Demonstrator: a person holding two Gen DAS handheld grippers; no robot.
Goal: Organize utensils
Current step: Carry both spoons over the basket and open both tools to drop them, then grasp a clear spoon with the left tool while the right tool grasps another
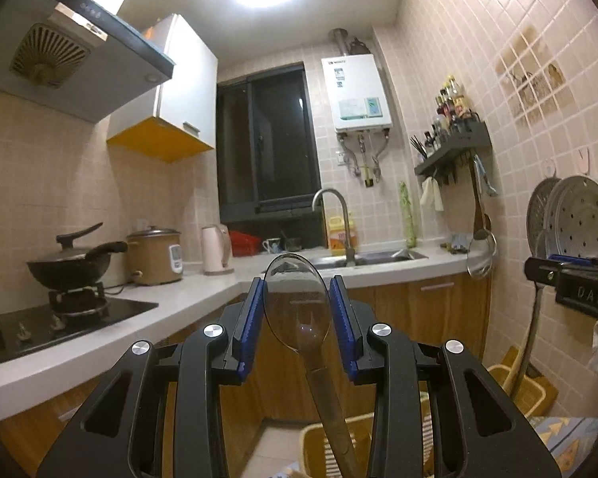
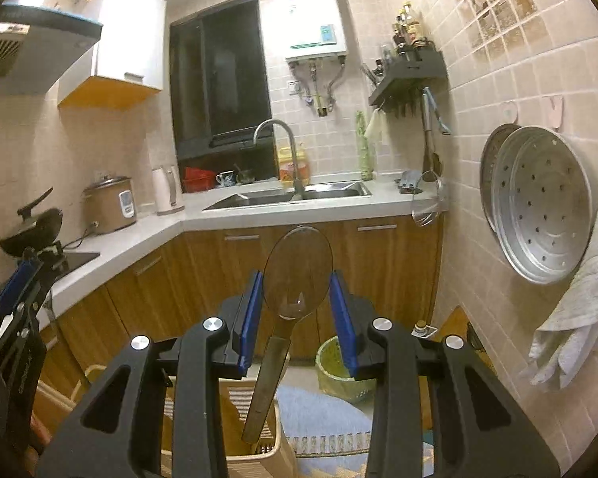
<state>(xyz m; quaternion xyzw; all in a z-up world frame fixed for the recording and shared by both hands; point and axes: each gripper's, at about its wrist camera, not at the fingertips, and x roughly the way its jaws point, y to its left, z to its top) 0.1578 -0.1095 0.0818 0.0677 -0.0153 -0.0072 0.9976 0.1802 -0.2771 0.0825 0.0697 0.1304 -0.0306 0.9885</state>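
Both grippers raised, each clamped on a spoon bowl

The left black two-finger gripper with blue ribbed pads (image 1: 298, 283) points level into the room, its pads pressed against the sides of a clear smoky plastic spoon (image 1: 297, 302), handle hanging down. The right black two-finger gripper with blue pads (image 2: 298, 279) grips a second clear smoky plastic spoon (image 2: 298, 269) likewise, well apart to the right.

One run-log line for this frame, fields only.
left gripper: shut on clear spoon | right gripper: shut on clear spatula | both raised, heads up | basket below
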